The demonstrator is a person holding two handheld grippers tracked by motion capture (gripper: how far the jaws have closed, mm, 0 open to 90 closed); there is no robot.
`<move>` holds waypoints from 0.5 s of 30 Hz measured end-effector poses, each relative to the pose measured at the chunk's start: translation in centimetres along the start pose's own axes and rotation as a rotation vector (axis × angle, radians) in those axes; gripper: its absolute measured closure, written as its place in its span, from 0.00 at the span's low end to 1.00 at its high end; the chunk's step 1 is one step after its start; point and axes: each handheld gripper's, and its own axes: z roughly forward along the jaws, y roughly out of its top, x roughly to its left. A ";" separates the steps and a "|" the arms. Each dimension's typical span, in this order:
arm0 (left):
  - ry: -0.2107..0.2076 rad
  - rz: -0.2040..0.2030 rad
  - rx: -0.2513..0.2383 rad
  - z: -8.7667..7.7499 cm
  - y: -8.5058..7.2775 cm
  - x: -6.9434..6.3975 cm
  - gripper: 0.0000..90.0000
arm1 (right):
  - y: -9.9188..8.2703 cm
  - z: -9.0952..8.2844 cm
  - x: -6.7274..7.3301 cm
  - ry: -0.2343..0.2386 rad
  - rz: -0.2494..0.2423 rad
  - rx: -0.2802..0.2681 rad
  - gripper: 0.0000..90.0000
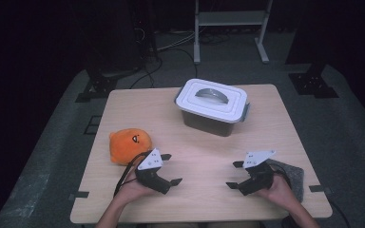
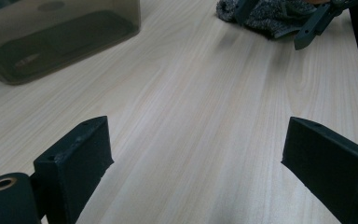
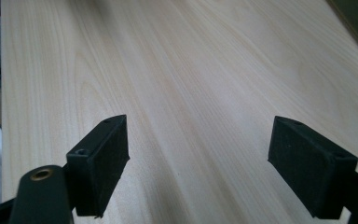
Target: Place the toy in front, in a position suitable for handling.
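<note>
On the desk (image 1: 195, 156) we see a lidded box (image 1: 213, 107) at the back and an orange plush toy (image 1: 129, 145) beside our left hand-held gripper (image 1: 171, 168). The right hand-held gripper (image 1: 235, 174) hovers near a grey cloth (image 1: 292, 173). Both have jaws wide apart, holding nothing.

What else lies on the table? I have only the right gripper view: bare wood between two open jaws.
Observer: An orange plush toy lies just beside the left gripper.
Operator: Is there any container?
Observer: Yes, a box stands at the far middle of the table, its white lid on.
Operator: And close to my right gripper?
Observer: A grey cloth lies behind it, partly under the hand.
</note>
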 end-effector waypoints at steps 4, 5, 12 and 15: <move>0.004 0.003 -0.005 -0.1 0.1 0.1 0.08 | 0.0 -0.1 0.0 -0.001 -0.003 -0.001 0.21; 0.005 0.001 -0.011 -0.2 0.2 0.1 0.08 | 0.0 -0.1 0.1 -0.004 -0.002 0.000 0.21; 0.004 0.006 -0.005 -0.2 0.1 0.0 0.08 | 0.0 -0.1 0.0 -0.004 0.001 0.000 0.21; 0.007 0.005 -0.004 -0.3 0.0 0.0 0.08 | 0.0 0.0 0.1 -0.002 -0.004 0.004 0.21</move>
